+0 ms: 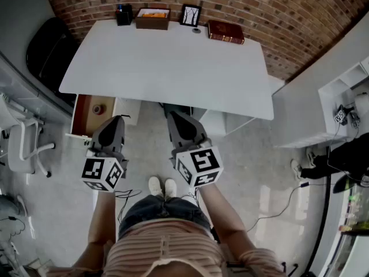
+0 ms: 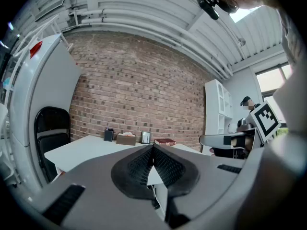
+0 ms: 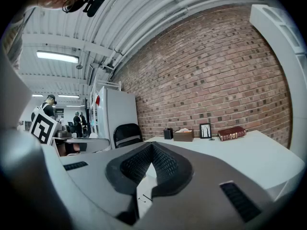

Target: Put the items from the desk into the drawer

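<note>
Several items line the twelve-o'clock edge of the white worktop [image 1: 167, 68]: black pen holder [image 1: 123, 14], brown tissue box [image 1: 153, 19], black picture frame [image 1: 191, 15], dark red book [image 1: 226, 32]. The open wooden drawer [image 1: 83, 119] lies at seven o'clock. Left gripper [image 1: 115, 120] and right gripper [image 1: 173, 116] are clenched on nothing; best to open one before reaching, then pinch the book's spine.

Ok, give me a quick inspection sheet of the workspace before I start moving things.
Surface: white desk, mostly bare.
Job's things: pen holder, tissue box, picture frame, book along the back edge; drawer open at left, one round item inside.
Clutter: small disc beside the frame.
Grippers: left claw and right claw shut, empty, short of the desk.
Cables: cable on the floor, right.
Surroundings: brick wall, black chair, white shelf.
</note>
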`<state>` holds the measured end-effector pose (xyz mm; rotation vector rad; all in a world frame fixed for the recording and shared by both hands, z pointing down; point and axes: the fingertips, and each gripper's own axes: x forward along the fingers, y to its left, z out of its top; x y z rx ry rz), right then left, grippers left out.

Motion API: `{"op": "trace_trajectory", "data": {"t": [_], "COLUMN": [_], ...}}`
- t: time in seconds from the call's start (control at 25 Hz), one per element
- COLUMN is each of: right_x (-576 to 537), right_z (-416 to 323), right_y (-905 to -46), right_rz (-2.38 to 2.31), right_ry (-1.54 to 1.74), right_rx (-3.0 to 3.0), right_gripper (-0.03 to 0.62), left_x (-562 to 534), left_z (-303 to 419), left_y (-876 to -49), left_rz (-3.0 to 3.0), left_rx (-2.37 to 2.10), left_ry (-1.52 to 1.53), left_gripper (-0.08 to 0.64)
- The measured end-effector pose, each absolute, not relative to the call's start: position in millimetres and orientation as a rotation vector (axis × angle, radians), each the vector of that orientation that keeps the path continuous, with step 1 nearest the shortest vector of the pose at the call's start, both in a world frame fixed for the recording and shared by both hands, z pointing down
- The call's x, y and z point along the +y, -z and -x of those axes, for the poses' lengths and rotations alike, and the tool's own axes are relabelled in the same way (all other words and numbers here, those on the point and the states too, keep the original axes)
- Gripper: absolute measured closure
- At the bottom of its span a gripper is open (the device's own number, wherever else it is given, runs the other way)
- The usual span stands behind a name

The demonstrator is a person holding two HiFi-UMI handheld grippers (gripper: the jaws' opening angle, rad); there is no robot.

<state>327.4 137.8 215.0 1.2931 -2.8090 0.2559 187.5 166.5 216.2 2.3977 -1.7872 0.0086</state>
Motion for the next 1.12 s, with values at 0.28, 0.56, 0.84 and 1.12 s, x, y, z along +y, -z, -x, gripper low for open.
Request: {"op": "trace_trajectory", "data": {"t": [0.28, 0.56, 0.84, 1.12], "right_x": [132, 129, 129, 123], "right_z": [-318, -305, -284, -274], "right_y": [-219, -225, -221, -209], "right_rz": [-1.295, -1.280, -1.308, -1.354], "right_ry": [-0.253, -0.278, -0.248, -0.245], "right_rx": [-2.808, -2.810, -2.777, -2.772], "right_gripper": [0.575, 0.574, 0.574, 0.574], "left_x": [160, 160, 161, 158], "left_z": [-177, -152, -127, -102], "left_y": [-220, -224, -224, -214], "left_rz": [-2.395, -2.373, -2.388, -2.398], "left_rx": [-1.794, -1.816, -1.825, -1.852], "left_ry": [-0.012, -0.031, -0.044, -0.040], "left_gripper": [0.552, 0.552, 0.552, 0.552]}}
